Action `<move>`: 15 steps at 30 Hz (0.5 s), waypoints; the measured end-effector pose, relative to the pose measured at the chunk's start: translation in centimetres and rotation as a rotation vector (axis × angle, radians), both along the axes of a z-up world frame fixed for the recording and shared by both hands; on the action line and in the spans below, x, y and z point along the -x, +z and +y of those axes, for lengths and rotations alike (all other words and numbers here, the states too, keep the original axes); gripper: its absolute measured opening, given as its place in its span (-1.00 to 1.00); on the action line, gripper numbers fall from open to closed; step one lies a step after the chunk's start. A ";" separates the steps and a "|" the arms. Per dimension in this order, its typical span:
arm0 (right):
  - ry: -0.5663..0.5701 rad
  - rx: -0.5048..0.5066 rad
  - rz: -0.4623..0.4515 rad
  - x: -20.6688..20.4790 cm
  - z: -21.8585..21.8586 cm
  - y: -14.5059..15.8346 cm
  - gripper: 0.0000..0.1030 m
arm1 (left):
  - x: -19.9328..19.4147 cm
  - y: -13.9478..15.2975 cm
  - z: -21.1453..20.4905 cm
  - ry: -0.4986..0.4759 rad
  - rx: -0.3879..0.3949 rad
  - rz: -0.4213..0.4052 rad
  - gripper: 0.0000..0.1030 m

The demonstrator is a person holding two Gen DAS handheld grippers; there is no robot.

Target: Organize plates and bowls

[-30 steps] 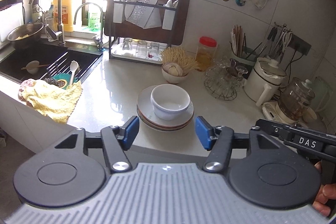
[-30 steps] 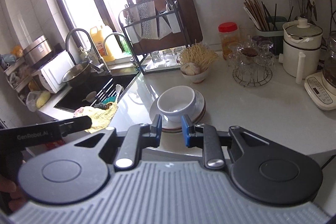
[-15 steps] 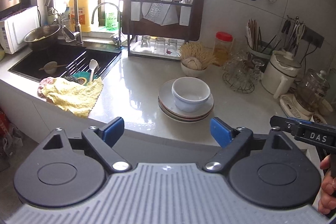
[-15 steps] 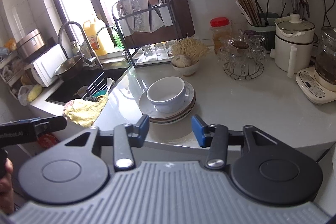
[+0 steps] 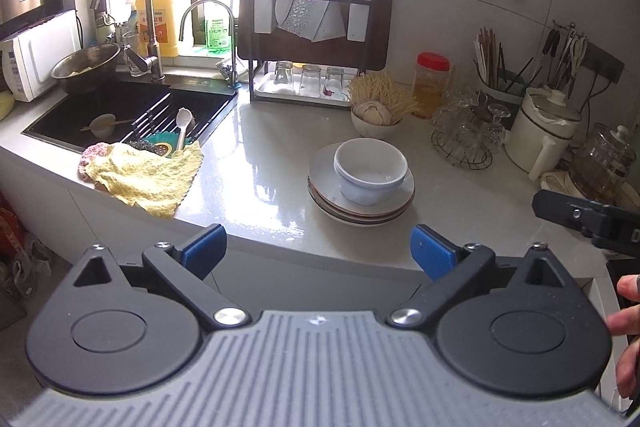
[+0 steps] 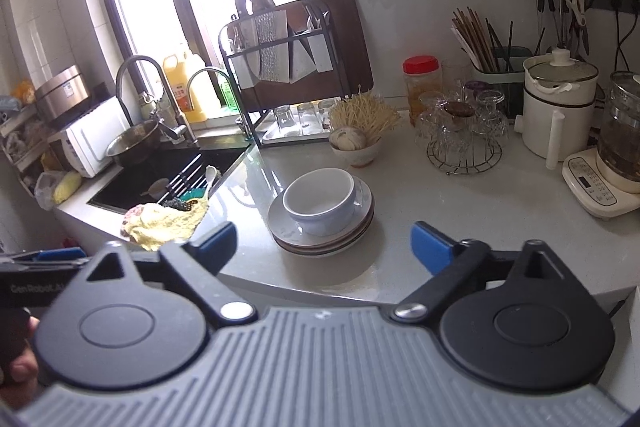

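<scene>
A white bowl (image 5: 370,171) (image 6: 320,198) stands on a stack of plates (image 5: 362,205) (image 6: 324,237) near the counter's front edge. My left gripper (image 5: 318,251) hangs off the counter edge in front of the stack, its jaws opening wide with nothing between them. My right gripper (image 6: 322,247) is also short of the stack, its jaws opening with nothing between the blue pads (image 6: 430,247). The right gripper's body (image 5: 588,217) shows at the right edge of the left wrist view.
A black sink (image 5: 128,111) with utensils lies at left, a yellow cloth (image 5: 144,177) on its corner. Behind the stack stand a small bowl of garlic (image 5: 374,117), a knife rack (image 5: 316,35), a glass stand (image 5: 466,135), a white kettle (image 5: 544,135) and a red-lidded jar (image 5: 432,83).
Both grippers' jaws have spread from nearly shut to wide open. Both cameras pulled back and tilted up a little, so the stack looks further away.
</scene>
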State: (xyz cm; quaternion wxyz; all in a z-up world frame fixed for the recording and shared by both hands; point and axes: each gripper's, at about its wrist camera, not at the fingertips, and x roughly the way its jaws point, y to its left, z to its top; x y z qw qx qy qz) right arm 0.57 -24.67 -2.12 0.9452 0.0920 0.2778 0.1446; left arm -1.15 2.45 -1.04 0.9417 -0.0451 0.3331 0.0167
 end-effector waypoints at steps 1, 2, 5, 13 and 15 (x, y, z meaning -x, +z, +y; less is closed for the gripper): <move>-0.004 0.000 0.001 0.0 0.0 0.0 1.00 | 0.0 0.0 0.0 0.002 -0.001 0.001 0.95; -0.006 -0.002 0.000 0.1 -0.1 -0.1 1.00 | 0.1 0.0 0.0 0.004 -0.001 0.000 0.95; -0.006 0.006 0.002 0.3 -0.1 -0.2 1.00 | 0.2 0.2 -0.1 0.009 -0.001 -0.003 0.95; 0.005 0.034 0.002 0.8 0.0 -0.1 1.00 | 0.8 0.1 -0.2 0.023 -0.001 -0.004 0.96; 0.005 0.039 -0.001 1.0 0.0 -0.1 1.00 | 0.7 0.0 -0.2 0.021 0.000 0.002 0.96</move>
